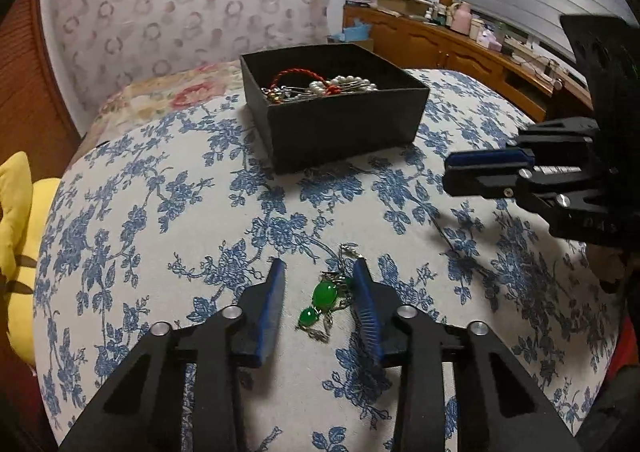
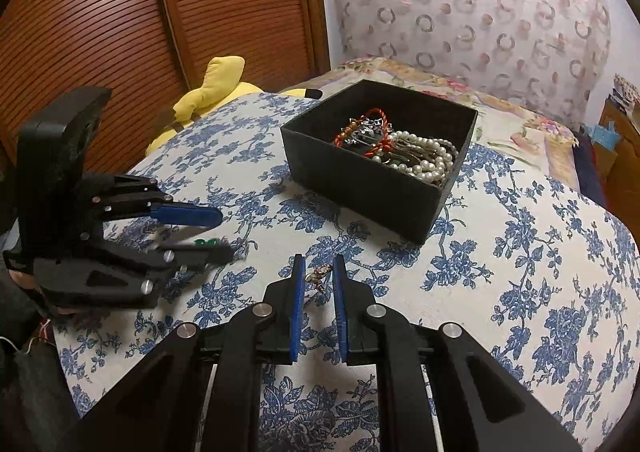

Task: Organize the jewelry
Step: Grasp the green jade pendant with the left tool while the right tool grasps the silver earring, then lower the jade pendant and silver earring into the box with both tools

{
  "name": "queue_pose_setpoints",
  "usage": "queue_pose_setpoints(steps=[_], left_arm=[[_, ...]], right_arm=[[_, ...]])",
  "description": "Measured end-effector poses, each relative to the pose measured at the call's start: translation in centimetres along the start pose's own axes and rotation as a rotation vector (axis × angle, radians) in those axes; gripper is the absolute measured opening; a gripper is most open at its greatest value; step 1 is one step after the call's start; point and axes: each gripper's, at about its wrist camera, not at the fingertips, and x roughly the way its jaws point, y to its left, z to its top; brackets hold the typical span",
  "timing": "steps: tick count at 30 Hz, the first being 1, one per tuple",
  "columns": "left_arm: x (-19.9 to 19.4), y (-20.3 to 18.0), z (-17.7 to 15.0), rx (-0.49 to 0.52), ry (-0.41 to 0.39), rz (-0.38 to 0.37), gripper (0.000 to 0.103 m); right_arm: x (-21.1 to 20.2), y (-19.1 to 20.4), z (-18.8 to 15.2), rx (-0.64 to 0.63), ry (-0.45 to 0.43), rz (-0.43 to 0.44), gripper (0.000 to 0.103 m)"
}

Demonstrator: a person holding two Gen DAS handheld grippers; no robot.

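Observation:
A silver chain necklace with two green stones [image 1: 323, 295] lies on the blue-flowered cloth [image 1: 160, 212]. My left gripper [image 1: 320, 276] straddles it, jaws apart; the stones sit nearer the right finger, clear of the left pad. In the right wrist view the left gripper [image 2: 224, 234] shows at the left with the green stones [image 2: 206, 242] between its fingers. My right gripper [image 2: 319, 272] is shut on a small rose-gold piece [image 2: 318, 276] held at its fingertips above the cloth. It enters the left wrist view as the right gripper [image 1: 450, 172] from the right. A black open box [image 2: 360, 192] [image 1: 344, 128] beyond holds pearls and a red cord bracelet.
A yellow plush toy [image 2: 216, 86] [image 1: 18, 252] lies off the cloth's left edge by a slatted wooden door [image 2: 100, 12]. A ring-patterned cushion [image 1: 180, 12] stands behind the box. A cluttered wooden sideboard [image 1: 460, 44] runs along the far right.

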Motion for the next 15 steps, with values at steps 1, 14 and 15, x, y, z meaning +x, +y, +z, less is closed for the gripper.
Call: queue_pose_setpoints(steps=[1, 14, 15], left_arm=[[0.0, 0.1, 0.0, -0.007, -0.001, -0.003, 0.021], [-1.4, 0.4, 0.3, -0.059, -0.04, -0.031, 0.011], [-1.8, 0.5, 0.7, -0.062, -0.054, -0.033, 0.01]], right_arm=[[0.0, 0.0, -0.1, 0.0, 0.001, 0.001, 0.015], [-0.2, -0.2, 0.0, -0.003, -0.011, 0.004, 0.015], [-0.3, -0.2, 0.1, -0.004, -0.016, 0.003, 0.015]])
